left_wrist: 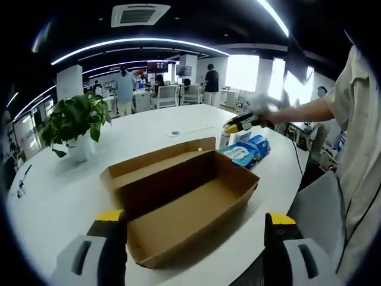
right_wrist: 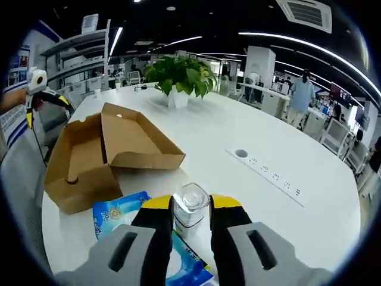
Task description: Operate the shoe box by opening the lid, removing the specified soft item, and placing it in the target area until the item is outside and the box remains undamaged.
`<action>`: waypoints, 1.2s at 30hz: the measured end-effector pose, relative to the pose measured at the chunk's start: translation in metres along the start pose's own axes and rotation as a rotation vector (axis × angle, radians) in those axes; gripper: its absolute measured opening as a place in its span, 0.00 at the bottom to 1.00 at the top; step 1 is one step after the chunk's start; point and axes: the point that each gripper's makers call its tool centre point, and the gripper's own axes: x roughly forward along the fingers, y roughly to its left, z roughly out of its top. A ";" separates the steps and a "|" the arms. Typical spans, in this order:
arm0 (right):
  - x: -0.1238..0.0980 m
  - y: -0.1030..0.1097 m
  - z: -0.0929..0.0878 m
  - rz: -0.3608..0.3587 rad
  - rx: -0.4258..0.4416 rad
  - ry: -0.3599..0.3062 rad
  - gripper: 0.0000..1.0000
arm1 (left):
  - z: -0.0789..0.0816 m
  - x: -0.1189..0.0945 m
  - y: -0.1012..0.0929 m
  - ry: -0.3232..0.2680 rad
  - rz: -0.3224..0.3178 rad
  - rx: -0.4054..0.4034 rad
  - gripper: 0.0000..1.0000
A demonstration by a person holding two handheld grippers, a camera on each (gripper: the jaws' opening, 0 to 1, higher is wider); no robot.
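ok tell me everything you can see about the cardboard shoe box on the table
The shoe box is plain brown cardboard, long and shallow, with its hinged lid folded fully open. Its inside looks empty. One end wall has a round finger hole. It sits flat near the edge of the white table, undamaged as far as can be seen. A blue soft pack lies just beside one end; whether they touch is unclear. Neither tool touches it.

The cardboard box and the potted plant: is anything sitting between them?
No. In the left gripper view, bare white table lies between the cardboard box and the potted plant.
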 end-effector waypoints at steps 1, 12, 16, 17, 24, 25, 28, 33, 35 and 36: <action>0.000 0.001 0.000 0.003 -0.005 0.001 0.20 | 0.000 0.000 0.000 0.001 0.000 0.000 0.97; 0.000 0.002 0.000 0.007 -0.010 0.008 0.21 | -0.005 -0.001 0.009 0.007 0.041 -0.005 0.96; -0.002 0.003 0.003 0.006 -0.011 0.000 0.21 | -0.007 -0.001 0.011 0.011 0.049 -0.005 0.95; -0.003 0.003 0.003 0.006 -0.013 -0.001 0.21 | -0.007 -0.001 0.011 0.013 0.050 -0.006 0.95; -0.007 0.002 0.007 0.002 -0.016 -0.009 0.22 | -0.008 0.000 0.017 0.016 0.073 -0.009 0.88; -0.007 0.002 0.008 0.002 -0.017 -0.010 0.23 | -0.008 0.000 0.017 0.015 0.076 -0.010 0.88; -0.009 0.002 0.009 0.001 -0.022 -0.009 0.23 | -0.010 0.000 0.020 0.022 0.087 -0.005 0.86; -0.013 0.002 0.017 -0.007 -0.023 -0.015 0.24 | -0.011 0.000 0.022 0.025 0.096 -0.008 0.84; -0.015 0.003 0.020 -0.010 -0.029 -0.019 0.24 | -0.014 0.000 0.025 0.033 0.104 -0.017 0.82; -0.015 0.003 0.021 -0.010 -0.027 -0.019 0.25 | -0.016 0.000 0.026 0.035 0.112 -0.022 0.81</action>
